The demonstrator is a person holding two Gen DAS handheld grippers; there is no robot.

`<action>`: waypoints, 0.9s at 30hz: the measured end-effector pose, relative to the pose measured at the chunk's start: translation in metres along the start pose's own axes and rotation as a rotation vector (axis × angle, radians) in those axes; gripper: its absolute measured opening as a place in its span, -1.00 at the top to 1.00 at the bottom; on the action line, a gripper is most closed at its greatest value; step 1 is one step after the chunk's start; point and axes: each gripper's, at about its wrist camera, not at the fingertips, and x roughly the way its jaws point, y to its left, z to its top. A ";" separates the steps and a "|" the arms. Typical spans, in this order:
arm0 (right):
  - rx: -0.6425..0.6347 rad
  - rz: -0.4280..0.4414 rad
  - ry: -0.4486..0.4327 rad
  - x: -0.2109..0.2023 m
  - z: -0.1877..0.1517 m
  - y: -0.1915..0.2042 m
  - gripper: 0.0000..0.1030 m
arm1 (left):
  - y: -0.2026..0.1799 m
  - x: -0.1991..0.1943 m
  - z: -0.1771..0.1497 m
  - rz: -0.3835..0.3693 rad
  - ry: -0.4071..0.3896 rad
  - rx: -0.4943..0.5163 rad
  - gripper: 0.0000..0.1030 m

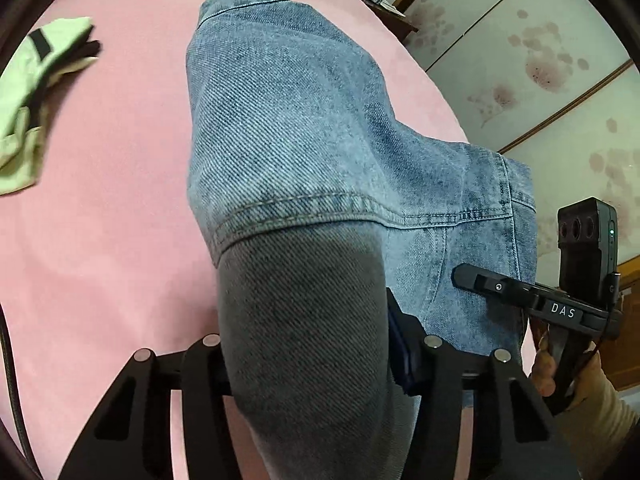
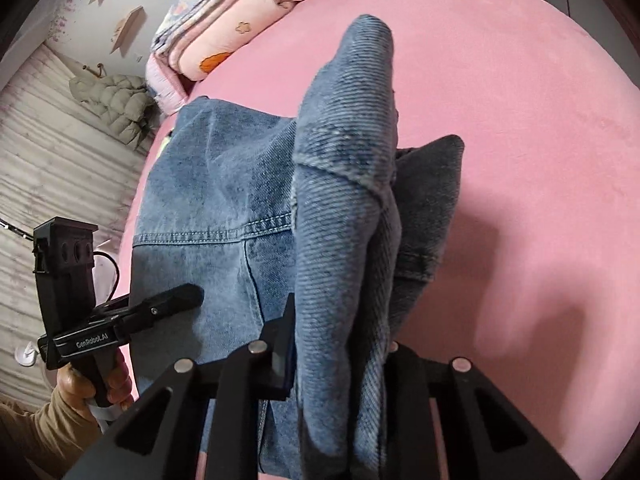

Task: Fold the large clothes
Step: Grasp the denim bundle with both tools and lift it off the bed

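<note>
One pink bed [image 1: 100, 200], covered edge to edge in a plush sheet, serves as the reference for everything listed. Denim garment [image 1: 304, 128], blue, washed, large: lifted at its near end above the bed's middle, its far end trailing down onto the sheet; a stitched seam runs across it. Stack of pink printed quilts [image 2: 224, 24]: at the bed's far end, against the wall. Pale green garment [image 1: 32, 92] with black trim: crumpled on the bed, well apart from the denim. Beige puffer jacket [image 2: 112, 100]: off the bed, hanging by the wall beyond its corner. Left gripper [image 1: 308, 344]: above the bed's near side, jaws part closed with a thick bunched fold of denim pinched between them. Right gripper [image 2: 340, 344]: also above the near side, beside the left one, jaws drawn narrow and clamped on a rolled bundle of the same denim that stands up between its fingers. Both tools held by hands in tan sleeves [image 2: 36, 432].
</note>
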 end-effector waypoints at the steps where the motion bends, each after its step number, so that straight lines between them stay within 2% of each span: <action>1: -0.005 0.004 0.010 -0.002 -0.004 0.016 0.61 | 0.007 -0.016 -0.004 0.000 0.004 -0.001 -0.02; 6: -0.037 0.046 0.042 0.002 -0.009 0.096 0.61 | 0.056 -0.100 -0.014 0.019 0.001 -0.025 -0.02; 10: -0.085 0.100 0.054 0.024 0.008 0.174 0.61 | 0.112 -0.173 -0.001 0.058 -0.026 -0.042 -0.02; 14: -0.121 0.154 0.041 0.056 0.040 0.248 0.61 | 0.173 -0.236 0.033 0.104 -0.069 -0.023 -0.02; 17: -0.128 0.190 0.021 0.086 0.076 0.295 0.61 | 0.226 -0.274 0.076 0.135 -0.107 0.011 -0.02; 19: -0.123 0.210 0.008 0.109 0.103 0.321 0.61 | 0.245 -0.282 0.105 0.145 -0.121 0.035 -0.02; 23: -0.109 0.224 -0.020 0.160 0.157 0.361 0.61 | 0.313 -0.292 0.162 0.142 -0.153 0.076 -0.03; 26: -0.084 0.222 -0.034 0.205 0.193 0.377 0.61 | 0.364 -0.282 0.198 0.138 -0.165 0.098 -0.03; 27: -0.072 0.224 -0.034 0.219 0.203 0.377 0.61 | 0.367 -0.266 0.207 0.135 -0.163 0.096 -0.03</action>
